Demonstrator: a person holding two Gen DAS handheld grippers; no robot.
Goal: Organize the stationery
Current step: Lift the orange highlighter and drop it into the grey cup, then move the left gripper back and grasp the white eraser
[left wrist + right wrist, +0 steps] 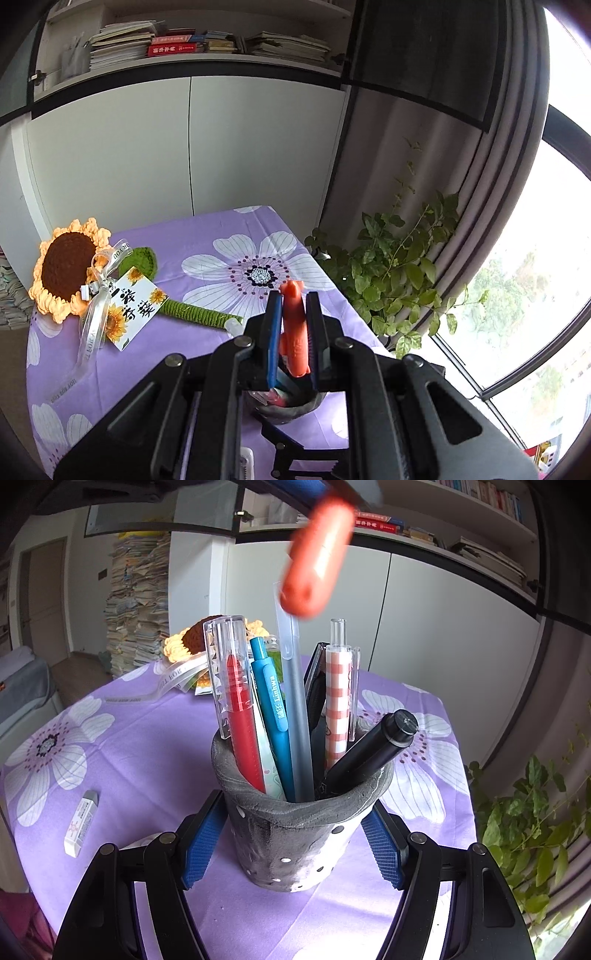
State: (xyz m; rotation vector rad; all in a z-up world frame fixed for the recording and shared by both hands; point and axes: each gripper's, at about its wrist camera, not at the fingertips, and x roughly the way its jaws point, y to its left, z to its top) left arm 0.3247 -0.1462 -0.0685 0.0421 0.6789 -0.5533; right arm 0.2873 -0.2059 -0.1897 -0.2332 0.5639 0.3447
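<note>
An orange pen (pixel 293 325) is clamped upright between the blue pads of the left gripper (pixel 293 332) and is held just above the grey pen holder (pixel 299 834). The holder, standing on the purple flowered tablecloth (pixel 147 746), is gripped on both sides by the right gripper (pixel 295 843). Several pens, among them a teal pen (pixel 273 716), are held in the holder. A white eraser (pixel 81 823) is seen left of the holder.

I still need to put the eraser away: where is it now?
The eraser lies flat on the purple tablecloth at the lower left of the right wrist view, left of the grey pen holder, apart from it.
</note>
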